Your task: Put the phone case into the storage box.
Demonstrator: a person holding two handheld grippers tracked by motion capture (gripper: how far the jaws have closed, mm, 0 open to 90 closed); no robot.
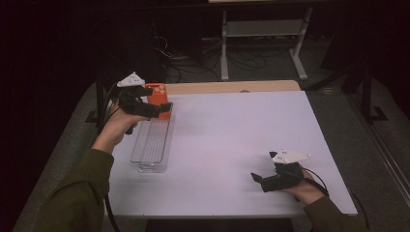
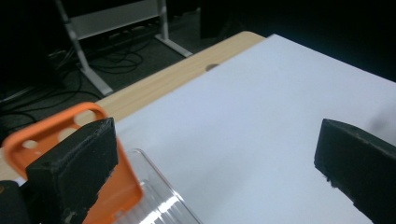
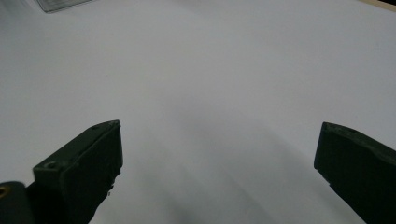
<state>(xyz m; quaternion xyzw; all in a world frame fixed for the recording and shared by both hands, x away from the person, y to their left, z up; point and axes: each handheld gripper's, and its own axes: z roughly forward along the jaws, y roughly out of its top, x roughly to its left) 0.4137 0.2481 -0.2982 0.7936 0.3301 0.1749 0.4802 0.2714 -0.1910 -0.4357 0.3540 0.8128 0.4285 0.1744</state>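
orange phone case (image 1: 157, 96) stood at the far end of the clear plastic tray (image 1: 151, 145), leaning against its rim, near the white table's (image 1: 232, 135) far left corner. left gripper (image 1: 153, 108) hovered just beside that case, jaws spread wide; in the left gripper view the case (image 2: 56, 135) sat behind one jaw, outside the gap, not clamped. well to the right of the tray, right gripper (image 1: 257, 179) rested low over bare table, jaws apart, holding nothing.
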